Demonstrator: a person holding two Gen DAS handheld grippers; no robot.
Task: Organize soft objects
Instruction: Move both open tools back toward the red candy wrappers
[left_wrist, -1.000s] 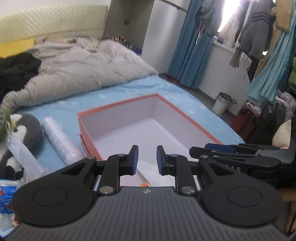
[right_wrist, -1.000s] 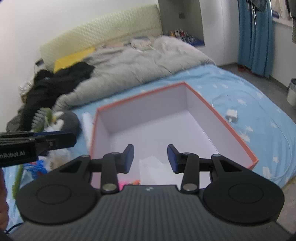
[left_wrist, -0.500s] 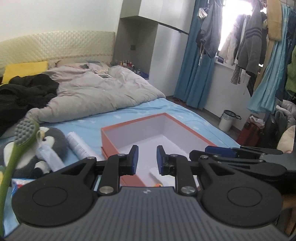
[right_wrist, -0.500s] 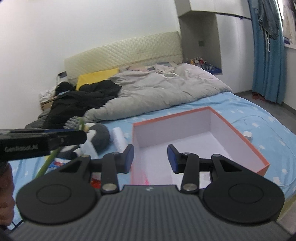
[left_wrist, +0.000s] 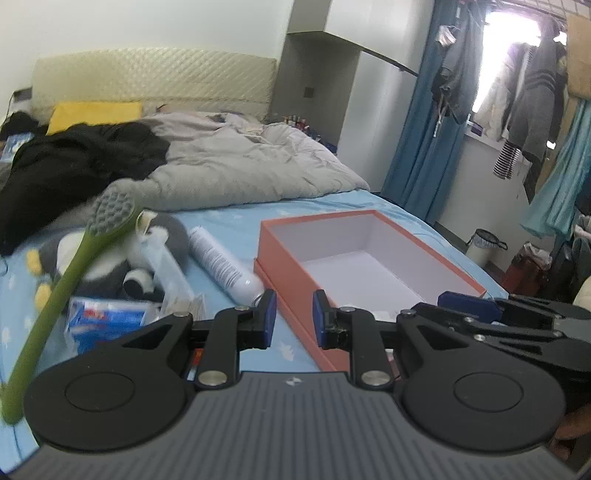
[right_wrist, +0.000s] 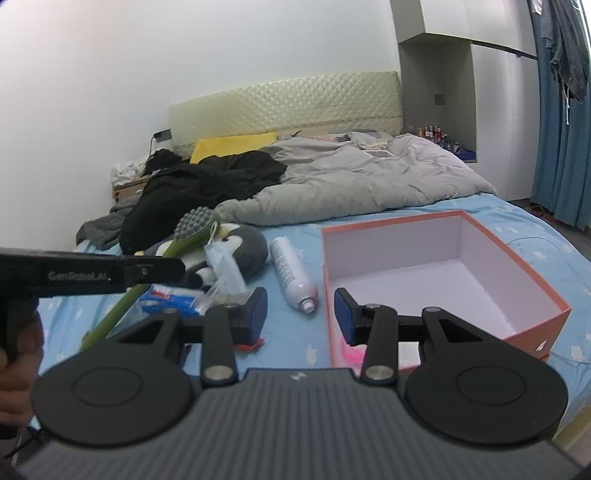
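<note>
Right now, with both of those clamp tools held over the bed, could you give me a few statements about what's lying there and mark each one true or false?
1. The white spray bottle lies on its side between the penguin plush and the orange box. True.
2. The penguin plush sits inside the orange box. False: it lies on the blue sheet, left of the box.
3. The right gripper is open and holds nothing. True.
4. The left gripper is clamped on the green brush. False: its jaws are apart and hold nothing; the brush is off to its left.
5. The grey duvet covers the box. False: it is bunched up farther back, towards the headboard.
</note>
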